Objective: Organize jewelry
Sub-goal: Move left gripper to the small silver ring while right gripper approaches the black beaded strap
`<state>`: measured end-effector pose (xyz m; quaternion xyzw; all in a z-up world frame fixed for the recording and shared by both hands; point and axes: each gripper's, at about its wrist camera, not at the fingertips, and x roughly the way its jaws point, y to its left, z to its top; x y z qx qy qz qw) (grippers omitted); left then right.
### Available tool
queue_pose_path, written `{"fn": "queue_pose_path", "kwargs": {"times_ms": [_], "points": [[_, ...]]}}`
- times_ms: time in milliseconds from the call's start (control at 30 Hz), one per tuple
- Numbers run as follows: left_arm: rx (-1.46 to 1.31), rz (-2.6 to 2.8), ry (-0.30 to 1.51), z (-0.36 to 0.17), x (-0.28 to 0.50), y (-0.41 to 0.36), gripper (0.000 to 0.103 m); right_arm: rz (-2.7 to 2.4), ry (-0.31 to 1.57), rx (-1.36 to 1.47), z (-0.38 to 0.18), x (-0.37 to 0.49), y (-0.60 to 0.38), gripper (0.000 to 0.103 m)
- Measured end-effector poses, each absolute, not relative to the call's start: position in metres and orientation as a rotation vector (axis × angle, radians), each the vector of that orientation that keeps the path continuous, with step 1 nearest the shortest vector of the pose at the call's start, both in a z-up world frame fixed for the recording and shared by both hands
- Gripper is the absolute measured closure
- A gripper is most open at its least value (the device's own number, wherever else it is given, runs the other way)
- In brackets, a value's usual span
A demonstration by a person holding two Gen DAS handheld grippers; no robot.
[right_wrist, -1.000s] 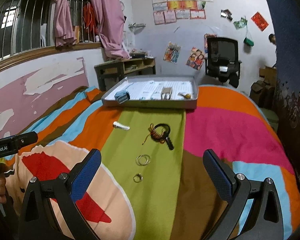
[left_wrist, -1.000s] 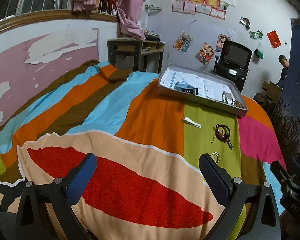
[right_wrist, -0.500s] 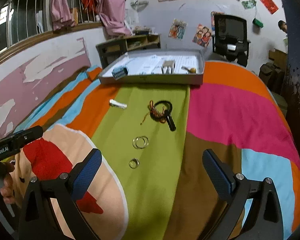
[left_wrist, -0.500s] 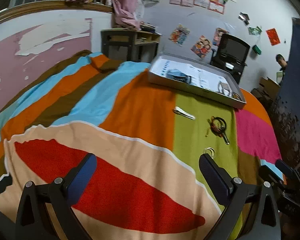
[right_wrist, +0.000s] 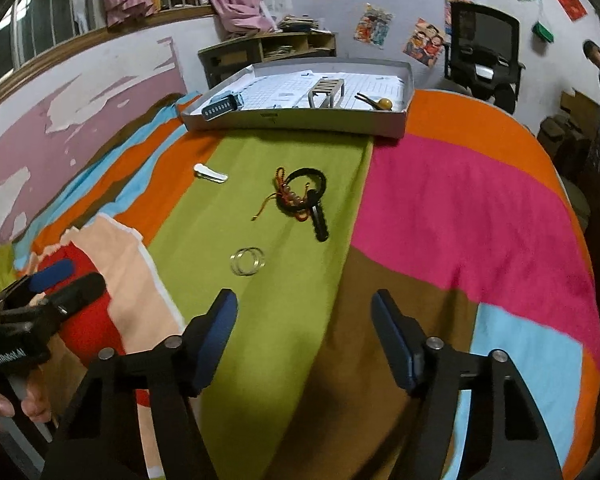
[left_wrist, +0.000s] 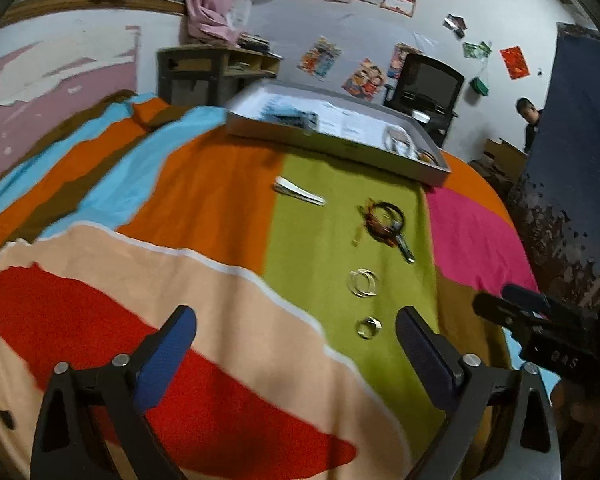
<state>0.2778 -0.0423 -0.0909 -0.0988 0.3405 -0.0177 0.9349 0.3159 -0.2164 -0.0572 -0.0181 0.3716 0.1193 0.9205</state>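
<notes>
— Jewelry lay loose on the bed (right_wrist: 460, 208): small ring (left_wrist: 369, 327), paired rings (right_wrist: 247, 261), tray (right_wrist: 300, 122) beyond. Tongs?
— Left tongs (left_wrist: 296, 344) and right tongs (right_wrist: 304, 336) gaped wide, empty. Advised descending squarely over the ring and pinching its rim.

Our right gripper (right_wrist: 304, 336) hangs over the blanket (right_wrist: 440, 208) with jaws spread wide, nothing between them. Just ahead of the left jaw sit the hoops (right_wrist: 247, 261); further ahead, the black band (right_wrist: 305, 196) tangled with a beaded cord. White clip (right_wrist: 210, 173) is ahead-left, tray (right_wrist: 300, 120) way up front. Left gripper (right_wrist: 56, 284) pokes in far left.
</notes>
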Motion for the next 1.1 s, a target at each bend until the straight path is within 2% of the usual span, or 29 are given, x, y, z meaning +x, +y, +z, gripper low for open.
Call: {"fn": "queue_pose_path", "kwargs": {"times_ms": [100,300,333,433,533,800,900,1033,1100], "points": [[-0.167,-0.074,0.728,-0.104,0.287,-0.056,0.019,0.257,0.765,-0.042,-0.062,0.322,-0.224,0.048],[-0.146,-0.112,0.751,-0.119,0.297,-0.072,0.023,0.294,0.778,-0.029,-0.072,0.331,-0.226,0.055],[-0.133,-0.122,0.757,-0.12,0.299,-0.075,0.029,0.308,0.777,-0.029,-0.073,0.333,-0.225,0.061],[-0.11,-0.154,0.781,-0.128,0.305,-0.082,0.044,0.33,0.772,-0.041,-0.077,0.342,-0.221,0.066],[-0.104,-0.181,0.813,-0.136,0.31,-0.086,0.053,0.34,0.77,-0.06,-0.082,0.352,-0.219,0.069],[-0.145,-0.227,0.872,-0.154,0.329,-0.092,0.068,0.374,0.786,-0.065,-0.098,0.376,-0.215,0.07],[-0.151,-0.221,0.893,-0.161,0.336,-0.093,0.079,0.389,0.776,-0.058,-0.101,0.384,-0.213,0.07],[-0.148,-0.22,0.902,-0.164,0.337,-0.093,0.085,0.401,0.77,-0.064,-0.105,0.396,-0.207,0.071],[-0.147,-0.226,0.907,-0.165,0.338,-0.094,0.09,0.408,0.768,-0.084,-0.107,0.4,-0.203,0.077]]}}
